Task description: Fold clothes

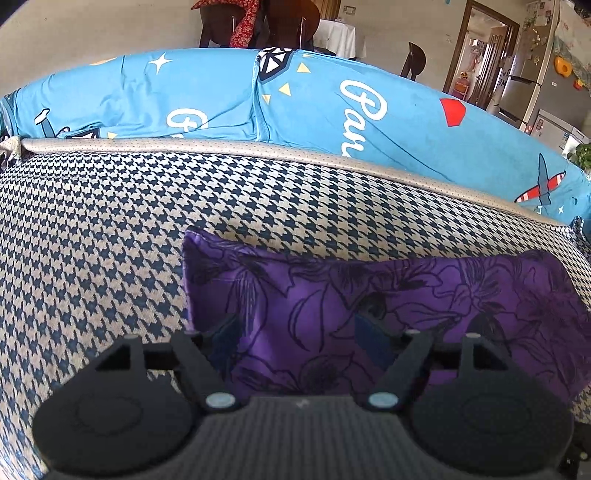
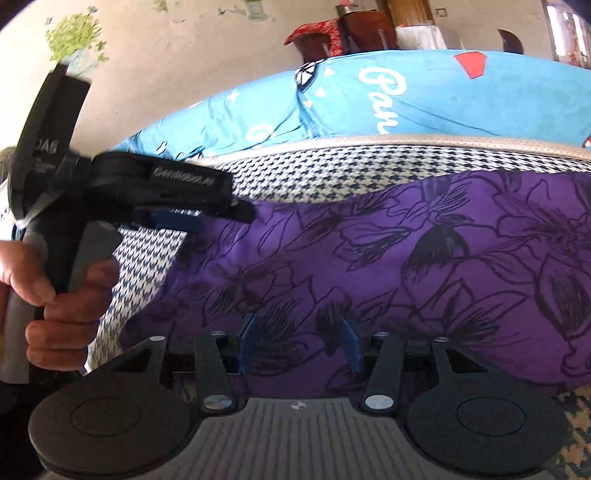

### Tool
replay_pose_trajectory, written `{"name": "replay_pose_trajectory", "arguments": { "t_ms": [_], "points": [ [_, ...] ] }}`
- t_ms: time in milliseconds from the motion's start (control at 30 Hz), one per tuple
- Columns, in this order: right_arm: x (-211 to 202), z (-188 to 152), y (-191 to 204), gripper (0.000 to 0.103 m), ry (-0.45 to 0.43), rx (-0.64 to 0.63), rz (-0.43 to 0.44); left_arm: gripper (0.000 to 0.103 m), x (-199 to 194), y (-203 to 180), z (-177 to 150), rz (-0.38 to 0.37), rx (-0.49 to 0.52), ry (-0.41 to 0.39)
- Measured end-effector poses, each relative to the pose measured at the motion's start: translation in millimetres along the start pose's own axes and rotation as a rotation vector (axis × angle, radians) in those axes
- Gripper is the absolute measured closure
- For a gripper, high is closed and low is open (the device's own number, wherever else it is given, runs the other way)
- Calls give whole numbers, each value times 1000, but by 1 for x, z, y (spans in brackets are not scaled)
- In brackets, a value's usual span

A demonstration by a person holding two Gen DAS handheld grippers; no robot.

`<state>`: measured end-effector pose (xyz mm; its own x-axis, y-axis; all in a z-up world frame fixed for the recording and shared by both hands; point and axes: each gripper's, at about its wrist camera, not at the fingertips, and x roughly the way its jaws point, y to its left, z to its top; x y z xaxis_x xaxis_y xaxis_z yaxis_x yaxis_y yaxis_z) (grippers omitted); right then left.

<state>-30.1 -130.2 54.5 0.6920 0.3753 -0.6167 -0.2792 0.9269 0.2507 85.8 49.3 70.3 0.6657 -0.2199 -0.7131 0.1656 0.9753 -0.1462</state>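
A purple garment with black flower outlines [image 1: 388, 295] lies folded on the houndstooth seat [image 1: 92, 240]. My left gripper [image 1: 295, 332] stands open over the garment's near left corner, its blue fingers [image 1: 223, 334] wide apart with cloth lying between them. In the right wrist view the same garment [image 2: 424, 266] fills the middle. My right gripper [image 2: 298, 343] is open low above its near edge, nothing pinched. The left gripper [image 2: 184, 218], held by a hand [image 2: 55, 295], points at the garment's left edge.
A long blue cartoon-print cushion [image 1: 221, 99] runs along the back of the seat behind a beige trim strip [image 1: 295, 155]. Chairs [image 1: 258, 22], a doorway [image 1: 484, 55] and a fridge [image 1: 524, 85] stand beyond. Bare houndstooth fabric lies left of the garment.
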Motion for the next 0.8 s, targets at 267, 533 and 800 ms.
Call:
{"name": "replay_pose_trajectory", "arguments": {
  "t_ms": [267, 533, 800],
  "points": [
    [11, -19, 9, 42, 42, -46, 43, 23, 7, -24, -24, -12, 71, 78],
    [-4, -29, -4, 42, 70, -22, 69, 20, 21, -33, -36, 15, 105, 137],
    [-38, -44, -16, 42, -16, 30, 44, 12, 22, -41, -51, 59, 148, 126]
  ]
}}
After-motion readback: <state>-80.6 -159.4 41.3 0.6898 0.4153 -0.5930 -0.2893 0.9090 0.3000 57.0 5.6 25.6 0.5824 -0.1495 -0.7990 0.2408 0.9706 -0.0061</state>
